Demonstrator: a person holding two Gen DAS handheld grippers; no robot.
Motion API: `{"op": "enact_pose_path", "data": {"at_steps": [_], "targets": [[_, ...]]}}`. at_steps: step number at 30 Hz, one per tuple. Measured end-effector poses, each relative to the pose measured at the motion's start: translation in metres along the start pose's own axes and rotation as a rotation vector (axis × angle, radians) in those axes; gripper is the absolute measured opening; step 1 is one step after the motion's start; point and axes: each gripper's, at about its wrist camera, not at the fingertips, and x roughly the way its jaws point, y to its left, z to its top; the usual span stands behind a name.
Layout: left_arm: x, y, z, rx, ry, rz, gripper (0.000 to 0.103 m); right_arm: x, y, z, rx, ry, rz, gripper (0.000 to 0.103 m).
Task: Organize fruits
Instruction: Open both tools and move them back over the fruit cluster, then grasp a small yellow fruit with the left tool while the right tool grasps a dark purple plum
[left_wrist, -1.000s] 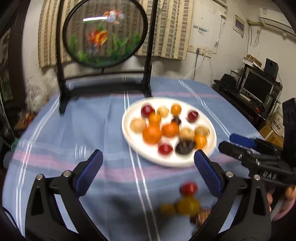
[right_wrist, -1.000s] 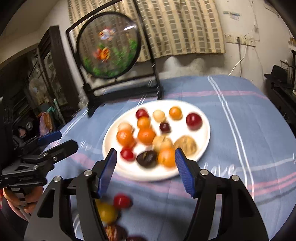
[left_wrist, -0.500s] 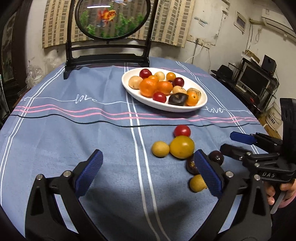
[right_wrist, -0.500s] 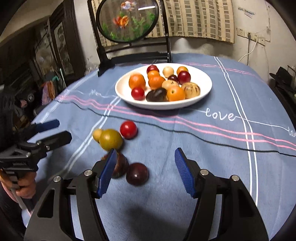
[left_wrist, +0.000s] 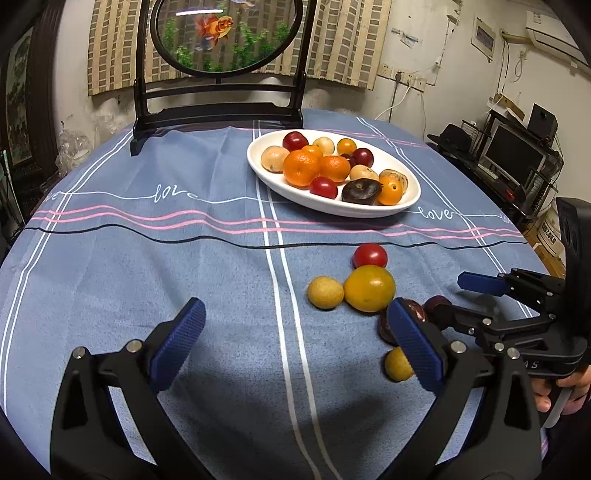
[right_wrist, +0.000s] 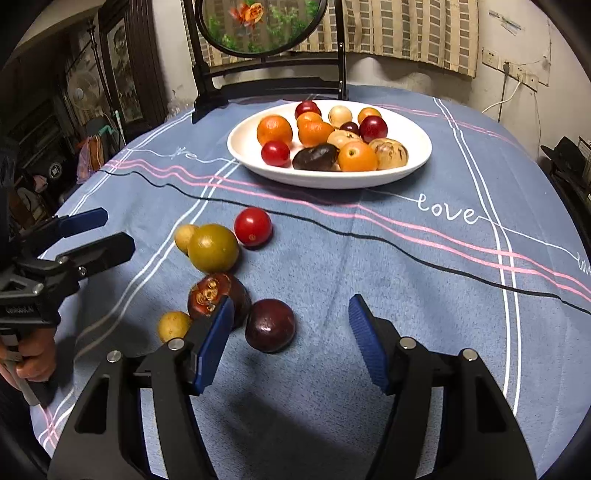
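Matt woven cloth tablecloth (right_wrist: 424, 258), glossy white ceramic plate (right_wrist: 243, 151), shiny smooth-skinned plum (right_wrist: 270, 325)

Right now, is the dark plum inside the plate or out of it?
Out. The dark plum lies on the cloth, well short of the plate, between the open right gripper fingers, which do not touch it.

A lived-in home: clothed table (left_wrist: 147, 258), goldfish screen (left_wrist: 225, 33), curtain (left_wrist: 343, 40), monitor (left_wrist: 513, 153).
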Motion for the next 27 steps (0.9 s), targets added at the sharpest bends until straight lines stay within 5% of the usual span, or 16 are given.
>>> {"op": "enact_pose_path", "data": {"at_steps": [21,27], "targets": [[0.002,0.001,0.000,-0.003,0.003,0.015,0.101,0.006,0.010,-0.008,-0.050,0.041,0.007,0.045],[0.002,0.000,0.000,0.001,0.002,0.015,0.101,0.008,0.014,-0.010,-0.072,0.045,0.028,0.032]]}}
